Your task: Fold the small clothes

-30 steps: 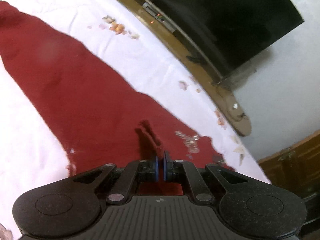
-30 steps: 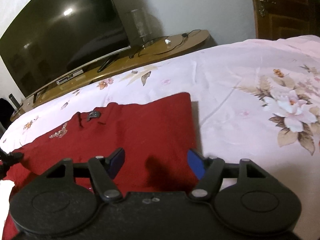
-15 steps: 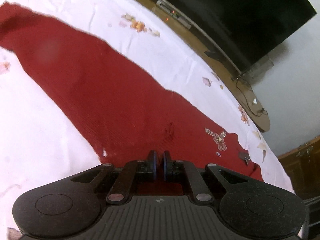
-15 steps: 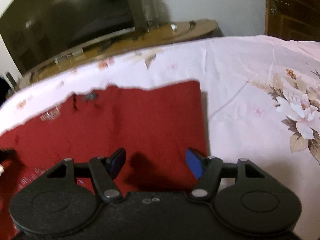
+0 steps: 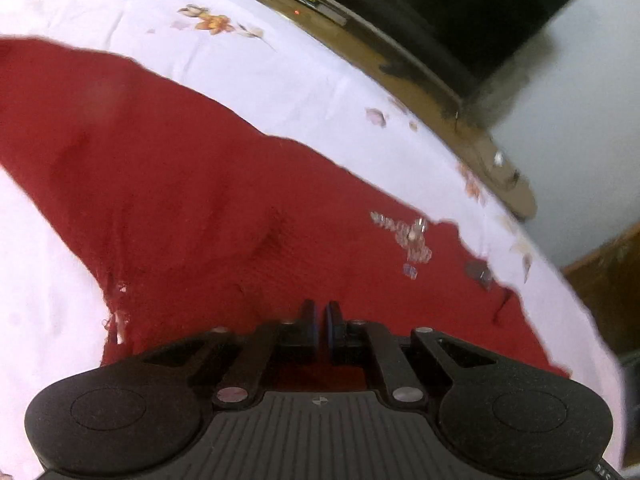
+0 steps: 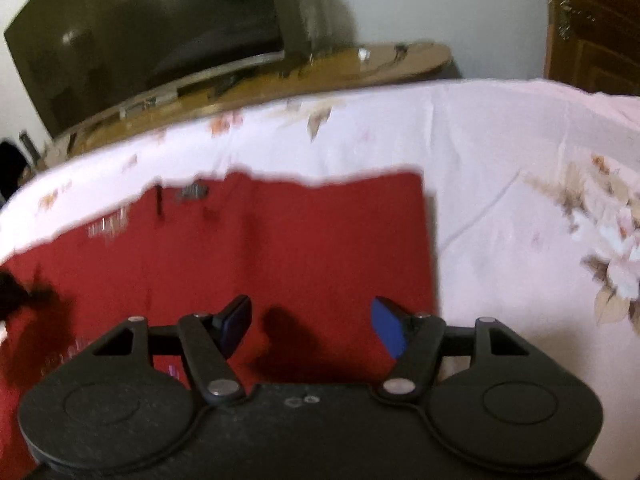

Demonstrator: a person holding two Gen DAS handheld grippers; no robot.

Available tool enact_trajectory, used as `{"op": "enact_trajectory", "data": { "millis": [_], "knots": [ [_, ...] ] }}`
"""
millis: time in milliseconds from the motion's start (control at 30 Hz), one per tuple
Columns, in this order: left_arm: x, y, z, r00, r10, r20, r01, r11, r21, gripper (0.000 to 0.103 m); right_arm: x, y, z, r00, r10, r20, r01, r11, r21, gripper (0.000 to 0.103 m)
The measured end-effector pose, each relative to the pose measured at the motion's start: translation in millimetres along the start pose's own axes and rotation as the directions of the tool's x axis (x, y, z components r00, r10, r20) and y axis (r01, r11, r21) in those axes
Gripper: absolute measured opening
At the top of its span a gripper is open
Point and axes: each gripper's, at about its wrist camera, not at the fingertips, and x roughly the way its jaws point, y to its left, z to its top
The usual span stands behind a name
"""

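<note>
Red knit garment [image 5: 208, 184] lies flat on the floral bedsheet [image 6: 500, 184]. Left tongs [image 5: 321, 312] are pressed together above it, holding nothing visible; right tongs [image 6: 310, 326] stand apart over its right edge. Best pinch both near corners evenly before lifting.

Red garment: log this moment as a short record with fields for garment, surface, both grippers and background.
garment: red garment spread flat, sequin trim near one edge
surface: floral sheet
left gripper: shut, over the garment; whether cloth is pinched cannot be told
right gripper: open, nothing between its jaws, near the garment's corner
background: TV on a wooden stand, wooden door
</note>
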Motion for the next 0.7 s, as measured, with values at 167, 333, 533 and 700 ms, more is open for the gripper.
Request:
{"op": "enact_trajectory", "data": {
  "millis": [167, 333, 533, 700],
  "knots": [
    [0, -13, 9, 0.998, 0.029, 0.052, -0.030, 0.999, 0.037, 0.005, 13, -11, 31, 0.999, -0.013, 0.050, 0.013, 1.000, 0.013, 0.066],
    [14, -10, 5, 0.996, 0.048, 0.071, -0.053, 0.996, 0.071, 0.005, 49, -9, 38, 0.999, -0.033, 0.020, 0.034, 0.997, -0.065, 0.066],
    [-1, -14, 5, 0.996, 0.065, 0.065, -0.071, 0.992, 0.103, 0.005, 56, -14, 32, 0.998, -0.063, 0.013, 0.064, 0.993, -0.104, 0.067],
    [1, -8, -3, 0.995, 0.070, 0.067, -0.079, 0.989, 0.127, 0.005, 29, 2, 13, 0.999, -0.004, 0.044, 0.009, 0.993, -0.116, 0.066]
  ]
}}
